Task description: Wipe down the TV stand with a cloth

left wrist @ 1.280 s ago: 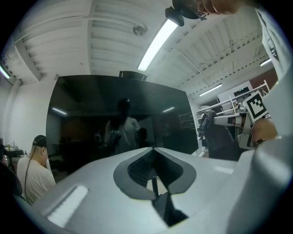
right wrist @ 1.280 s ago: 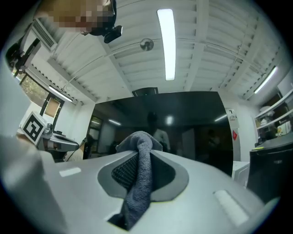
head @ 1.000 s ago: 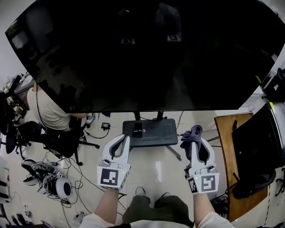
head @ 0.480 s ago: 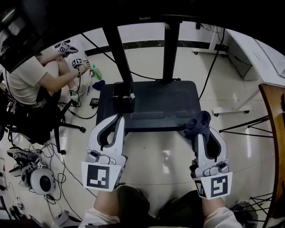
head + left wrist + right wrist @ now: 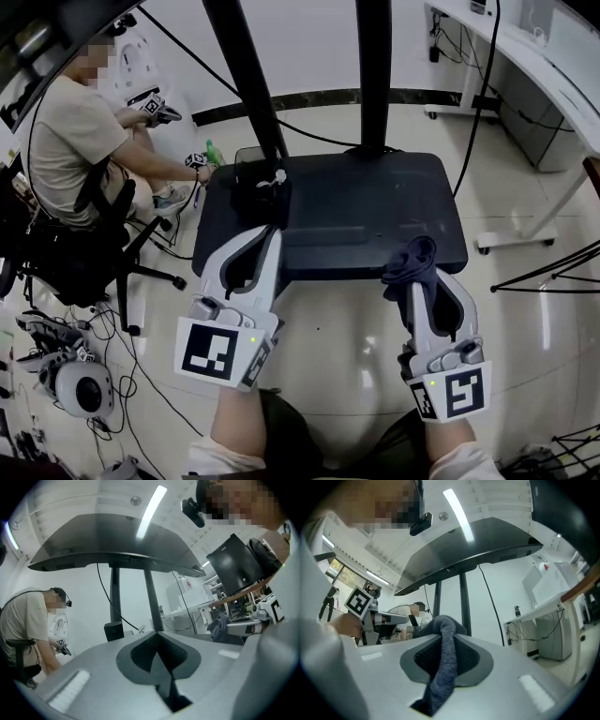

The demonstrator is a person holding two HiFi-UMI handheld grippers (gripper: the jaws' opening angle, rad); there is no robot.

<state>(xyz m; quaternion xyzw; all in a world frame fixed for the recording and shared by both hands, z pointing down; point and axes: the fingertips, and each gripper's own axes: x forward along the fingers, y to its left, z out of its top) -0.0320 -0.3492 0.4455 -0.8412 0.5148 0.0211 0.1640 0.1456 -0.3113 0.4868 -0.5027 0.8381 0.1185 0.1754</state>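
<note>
The left tongs (image 5: pixel 270 234) are pressed together with nothing between them, as the left gripper view shows (image 5: pixel 158 639); their tips point at the front left part of the black base of the TV stand (image 5: pixel 375 202), near a small black box (image 5: pixel 258 187) that stands on it; the right tongs (image 5: pixel 418 279) are clamped on a dark grey-blue cloth (image 5: pixel 408 261), which bunches above their tips over the front right edge of the base; whether the cloth touches the base I cannot tell; two dark poles (image 5: pixel 246 84) rise from the base; a person (image 5: pixel 66 141) sits on a chair at the far left.
</note>
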